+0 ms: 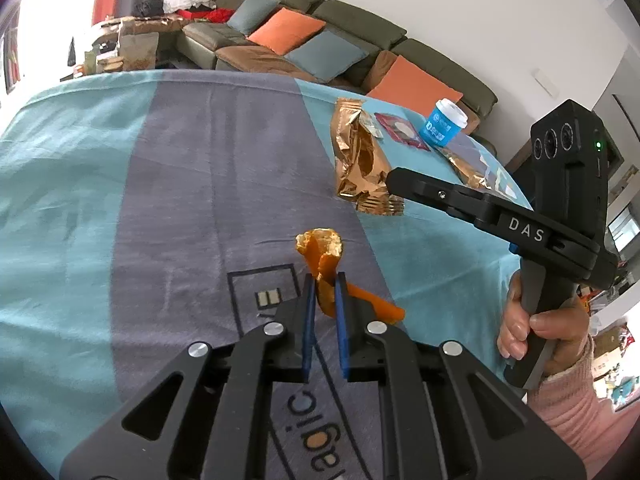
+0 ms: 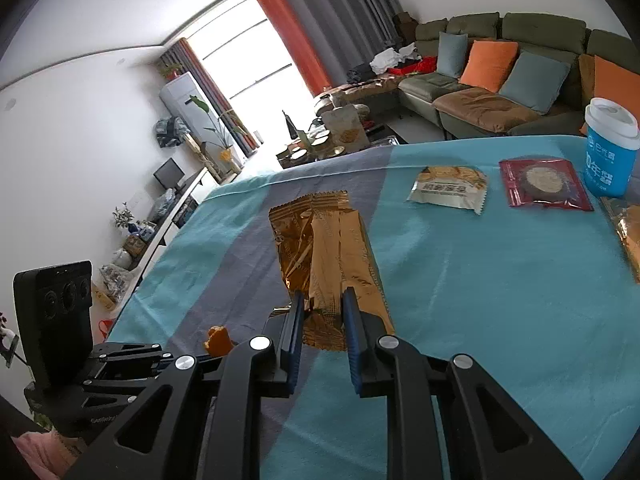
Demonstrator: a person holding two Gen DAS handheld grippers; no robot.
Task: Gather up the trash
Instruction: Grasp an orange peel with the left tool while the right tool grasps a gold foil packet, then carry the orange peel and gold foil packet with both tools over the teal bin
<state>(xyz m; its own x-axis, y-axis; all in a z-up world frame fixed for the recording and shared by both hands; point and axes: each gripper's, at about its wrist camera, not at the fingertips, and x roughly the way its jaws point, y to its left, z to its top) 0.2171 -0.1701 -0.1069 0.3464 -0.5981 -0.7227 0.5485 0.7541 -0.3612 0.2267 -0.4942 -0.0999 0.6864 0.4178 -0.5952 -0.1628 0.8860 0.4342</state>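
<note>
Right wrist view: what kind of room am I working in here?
Most likely a home living room. A long green sectional sofa with orange and blue cushions lines the wall, orange and grey curtains frame a big window, and a small monitor sits on a low side unit.

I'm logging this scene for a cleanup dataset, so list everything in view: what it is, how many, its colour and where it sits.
orange peel: 1, orange, gripped in the left tongs over the grey stripe
gold wrapper: 1, gold, crumpled, gripped in the right tongs
second gold wrapper: 1, gold, right edge of the table
snack packet: 1, white and tan, far side of the table
red packet: 1, dark red, beside the cup
paper cup: 1, blue with white lid, far right corner
tablecloth: 1, teal with a grey stripe
sofa: 1, olive, orange and blue-grey cushions, behind the table
left tongs: shut on peel
right tongs: shut on wrapper
</note>
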